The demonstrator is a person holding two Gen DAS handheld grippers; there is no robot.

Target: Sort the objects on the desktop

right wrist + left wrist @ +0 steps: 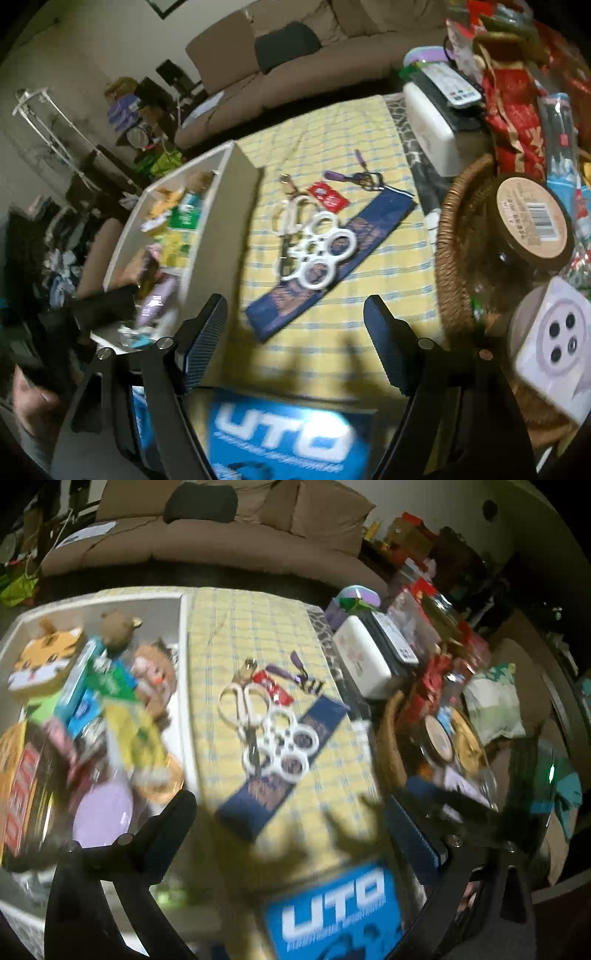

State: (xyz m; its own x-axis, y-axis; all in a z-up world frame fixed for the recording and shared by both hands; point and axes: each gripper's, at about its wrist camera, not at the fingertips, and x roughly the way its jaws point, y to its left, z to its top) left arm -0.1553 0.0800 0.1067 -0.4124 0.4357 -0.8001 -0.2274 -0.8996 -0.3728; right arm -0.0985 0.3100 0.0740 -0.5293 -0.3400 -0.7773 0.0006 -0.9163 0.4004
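Sorting status: I judge it partly done; the white bin [183,653] on the left is already crowded with packets and plush toys.
Left to sort: scissors [245,716], white ring piece [291,744], blue pouch [284,760], red packet [273,690], purple curler [306,675], all on the yellow checked cloth [258,627] over the counter.
Nearest item: blue UTO box [284,435], at the near edge just below both grippers.
Left gripper [291,834]: fingers wide apart, nothing between them.
Right gripper [295,332]: fingers apart, empty, hovering short of the pouch.
Pouch axis: long, running from near-left up to far-right.
Scissors axis: handles far, blades pointing toward me, under the ring piece.
Basket [454,229]: wicker, right side, holding jars and boxes.
Caution: motion blur, fine detail uncertain.
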